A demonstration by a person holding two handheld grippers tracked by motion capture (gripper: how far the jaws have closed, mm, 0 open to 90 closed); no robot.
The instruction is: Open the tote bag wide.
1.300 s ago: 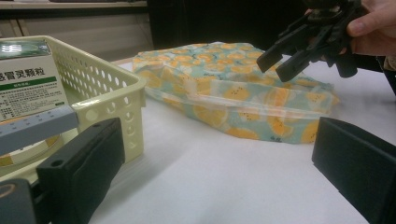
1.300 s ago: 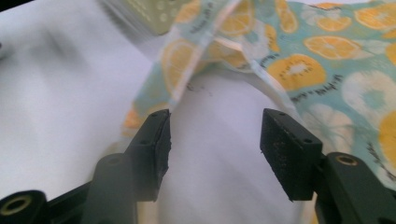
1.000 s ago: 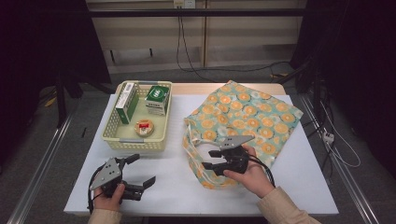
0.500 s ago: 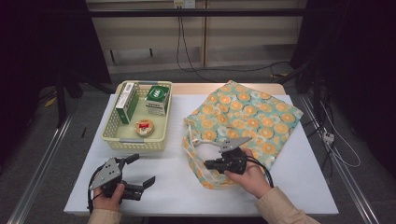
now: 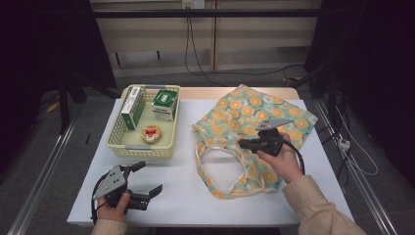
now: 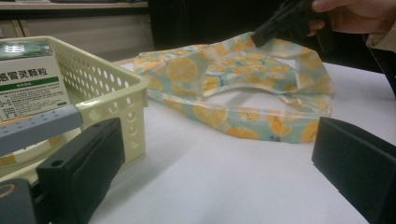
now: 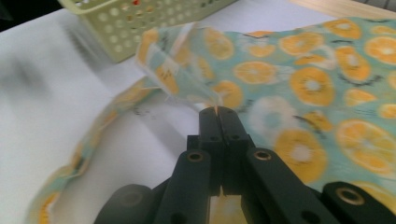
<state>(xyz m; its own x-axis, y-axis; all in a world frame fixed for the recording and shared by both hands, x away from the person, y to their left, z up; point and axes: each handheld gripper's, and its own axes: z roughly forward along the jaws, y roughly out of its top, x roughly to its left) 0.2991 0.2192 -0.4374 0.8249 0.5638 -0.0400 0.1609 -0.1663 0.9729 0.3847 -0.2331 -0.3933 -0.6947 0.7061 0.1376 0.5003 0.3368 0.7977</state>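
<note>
one hand-held gripper (image 5: 243, 143), mid-frame, clamps the orange-print fabric tote bag (image 5: 254, 117)'s rim; lift slowly, keeping the mouth open.

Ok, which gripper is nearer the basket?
Left. The left gripper sits open just in front of the basket, while the right gripper is off to its side, shut on the bag.

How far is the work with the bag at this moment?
Done: the right gripper has shut on the edge of the orange-print bag and lifts it off the table. In hand: opening the bag. Left: the two boxes and the round tin lie in the basket; the left gripper waits open.
</note>
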